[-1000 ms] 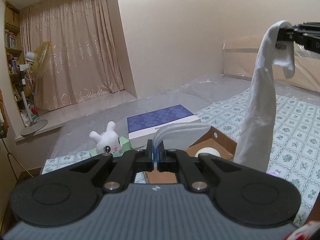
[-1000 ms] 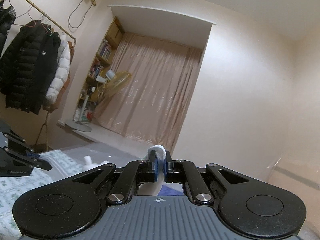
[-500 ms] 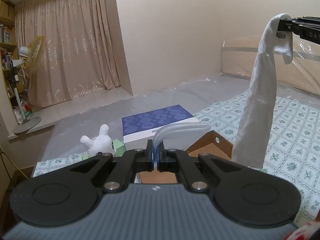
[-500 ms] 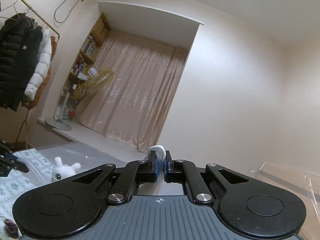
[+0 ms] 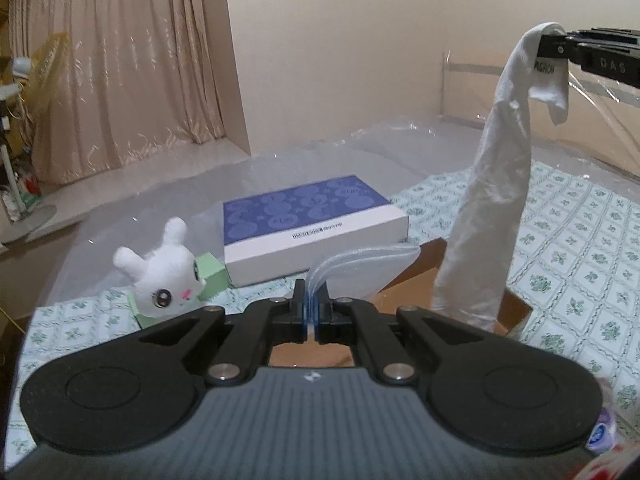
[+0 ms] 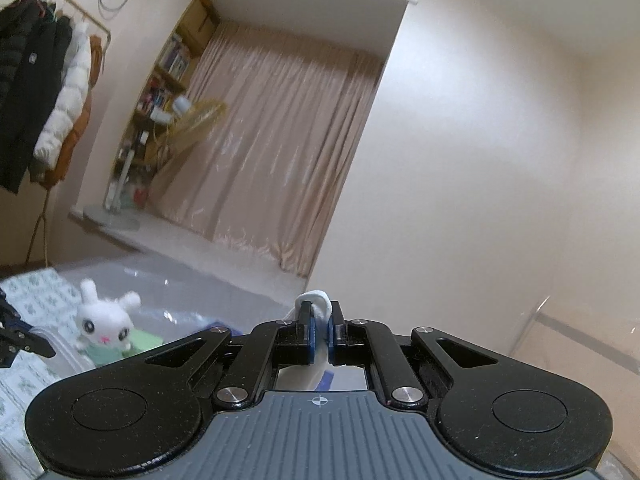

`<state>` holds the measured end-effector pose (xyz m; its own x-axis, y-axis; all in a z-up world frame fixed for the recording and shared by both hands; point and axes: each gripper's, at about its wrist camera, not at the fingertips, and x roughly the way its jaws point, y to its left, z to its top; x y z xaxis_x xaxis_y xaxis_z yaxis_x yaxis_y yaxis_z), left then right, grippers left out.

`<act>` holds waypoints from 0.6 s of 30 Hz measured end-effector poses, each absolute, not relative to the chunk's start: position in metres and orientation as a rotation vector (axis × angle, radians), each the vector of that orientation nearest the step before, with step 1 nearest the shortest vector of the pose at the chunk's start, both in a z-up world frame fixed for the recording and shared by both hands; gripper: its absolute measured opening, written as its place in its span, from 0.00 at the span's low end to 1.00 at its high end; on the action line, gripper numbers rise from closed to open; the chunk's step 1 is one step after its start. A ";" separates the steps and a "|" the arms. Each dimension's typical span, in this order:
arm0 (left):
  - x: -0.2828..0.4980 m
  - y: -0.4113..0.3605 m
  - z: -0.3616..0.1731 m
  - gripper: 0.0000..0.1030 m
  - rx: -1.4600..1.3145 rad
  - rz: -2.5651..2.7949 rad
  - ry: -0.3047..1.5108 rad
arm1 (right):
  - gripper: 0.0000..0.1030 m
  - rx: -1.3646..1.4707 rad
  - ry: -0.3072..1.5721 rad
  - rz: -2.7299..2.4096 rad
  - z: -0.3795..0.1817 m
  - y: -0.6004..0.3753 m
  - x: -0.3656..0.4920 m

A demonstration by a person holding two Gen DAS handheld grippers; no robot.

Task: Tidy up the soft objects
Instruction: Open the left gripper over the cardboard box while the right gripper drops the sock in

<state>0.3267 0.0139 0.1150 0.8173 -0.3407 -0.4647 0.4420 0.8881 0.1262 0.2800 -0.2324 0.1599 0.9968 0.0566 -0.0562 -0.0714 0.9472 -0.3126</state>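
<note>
The white sock [image 5: 492, 200] is hanging long from the right gripper [image 6: 319, 332], whose jaws are pinching its top end tight; the band of the sock is showing printed letters that read roughly "FASHION", and the black finger beside it is carrying the letters "DAS". The sock's lower end is dangling over an open cardboard box [image 5: 516, 308] sitting on the bed. The left gripper [image 5: 311, 312] is clamping shut on the edge of a clear plastic bag [image 5: 372, 268], which is arching forward from its jaws above that box. Behind it a flat box with a blue patterned lid [image 5: 312, 216] is lying on the bed; a small label on its white side is too blurred to read. A white plush rabbit [image 5: 160, 276] is leaning against a green box [image 5: 214, 276]. The bedsheet [image 5: 580, 248] is showing a green floral grid, partly under clear plastic sheeting [image 5: 360, 152]. Beige curtains [image 6: 276, 152], a bookshelf [image 6: 168, 80], a standing fan [image 6: 192, 120] and coats on a rail [image 6: 44, 92] are filling the room behind.
</note>
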 end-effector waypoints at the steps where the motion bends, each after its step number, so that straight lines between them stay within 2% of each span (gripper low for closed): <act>1: 0.333 0.012 0.111 0.03 0.233 -0.424 0.457 | 0.05 -0.316 0.065 0.070 0.155 -0.233 0.288; 11: 0.384 -0.002 0.061 0.04 0.231 -0.452 0.558 | 0.06 -0.231 0.287 0.127 0.104 -0.252 0.345; 18: 0.404 -0.006 0.032 0.09 0.234 -0.468 0.637 | 0.06 -0.192 0.444 0.166 0.070 -0.265 0.370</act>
